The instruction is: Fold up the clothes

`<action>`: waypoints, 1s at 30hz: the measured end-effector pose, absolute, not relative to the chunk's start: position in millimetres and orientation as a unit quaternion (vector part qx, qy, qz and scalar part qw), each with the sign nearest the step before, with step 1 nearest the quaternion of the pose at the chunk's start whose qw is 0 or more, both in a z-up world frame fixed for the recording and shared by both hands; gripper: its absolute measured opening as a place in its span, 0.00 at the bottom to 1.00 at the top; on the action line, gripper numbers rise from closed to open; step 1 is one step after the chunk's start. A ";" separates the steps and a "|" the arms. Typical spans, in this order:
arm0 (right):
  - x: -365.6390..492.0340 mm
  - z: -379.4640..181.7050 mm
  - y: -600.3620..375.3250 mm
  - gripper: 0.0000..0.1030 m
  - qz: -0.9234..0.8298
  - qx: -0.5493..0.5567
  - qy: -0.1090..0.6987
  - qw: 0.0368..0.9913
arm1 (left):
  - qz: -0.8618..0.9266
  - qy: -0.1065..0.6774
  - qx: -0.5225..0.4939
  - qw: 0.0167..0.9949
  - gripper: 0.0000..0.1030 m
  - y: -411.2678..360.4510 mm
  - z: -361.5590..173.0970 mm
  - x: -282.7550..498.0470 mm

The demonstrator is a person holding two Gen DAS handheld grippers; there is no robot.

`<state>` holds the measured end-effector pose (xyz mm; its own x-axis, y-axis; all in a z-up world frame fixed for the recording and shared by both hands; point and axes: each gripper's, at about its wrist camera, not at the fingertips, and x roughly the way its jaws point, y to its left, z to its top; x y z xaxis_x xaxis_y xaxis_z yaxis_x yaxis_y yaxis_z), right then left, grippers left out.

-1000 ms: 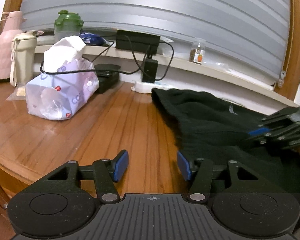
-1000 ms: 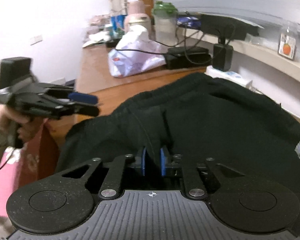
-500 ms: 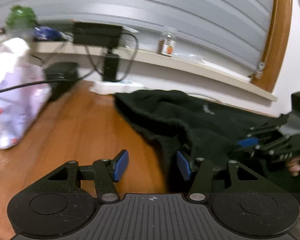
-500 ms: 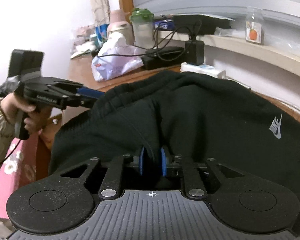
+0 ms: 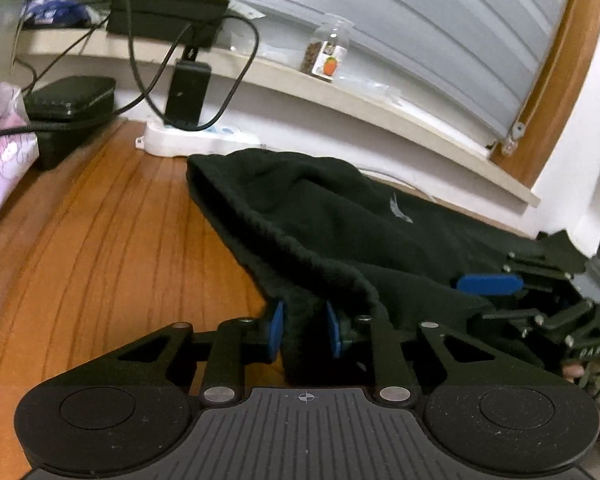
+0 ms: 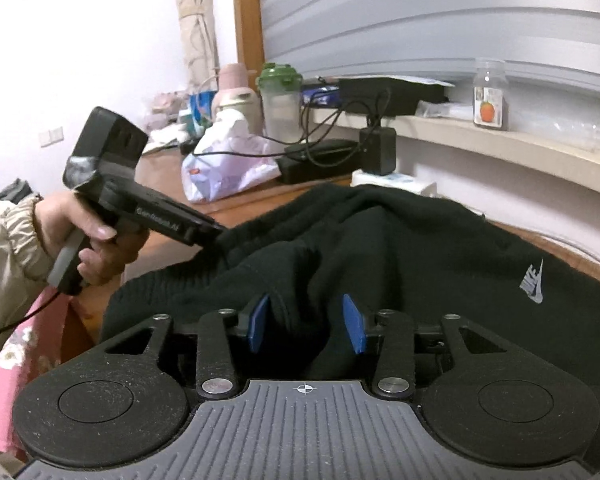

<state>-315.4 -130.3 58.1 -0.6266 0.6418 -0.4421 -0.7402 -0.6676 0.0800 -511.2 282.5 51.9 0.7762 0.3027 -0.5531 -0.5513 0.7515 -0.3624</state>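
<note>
a black garment (image 5: 340,216), thick and fleecy with a small pale logo, lies bunched on a wooden surface (image 5: 100,248), running from the middle of the surface toward its near right edge. the left hand-held gripper (image 5: 303,330) has its blue pads either side of the ribbed hem, and its jaws are closing on that fold; the cloth fills the gap and the pads look to be touching it. the right hand-held gripper (image 6: 306,324) sits further along the same garment with its jaws opening: a ridge of fabric lies between the pads but they stand clear of it.

what could go wrong, as a judgement: the left grip takes only the thick hem, so a pull may drag the whole heap rather than lift one layer, and the fold could come out crooked. the loosening right side may let its ridge slump. a wide sweep toward the back could snag the black cable (image 5: 236,80) or nudge the white power strip (image 5: 188,144).

containers: a small clear jar (image 6: 489,96) on the window ledge (image 5: 380,108) holds something dark with an orange fruit label. a clear shaker bottle with a green lid (image 6: 280,104) looks empty. a pink flask (image 6: 232,88) is shut, contents hidden. a plastic bag (image 6: 228,168) holds something pale, unclear what.
</note>
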 end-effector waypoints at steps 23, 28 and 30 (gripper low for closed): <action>-333.0 73.7 -134.4 0.04 0.890 -0.224 0.056 0.392 | 0.433 0.190 -0.154 0.868 0.00 314.2 97.7 -498.8; -338.2 65.4 -128.7 0.15 0.890 -0.263 0.087 0.362 | 0.410 0.226 -0.166 0.868 0.00 319.3 89.1 -505.1; -339.7 60.5 -126.1 0.21 0.887 -0.259 0.107 0.368 | 0.391 0.222 -0.179 0.875 0.02 310.7 86.2 -512.1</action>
<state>-339.7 -126.1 60.5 -0.5953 0.5969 -0.5379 -0.7073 -0.7069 -0.0017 -512.1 310.7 86.2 0.5952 0.6052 -0.5287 -0.7644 0.6293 -0.1403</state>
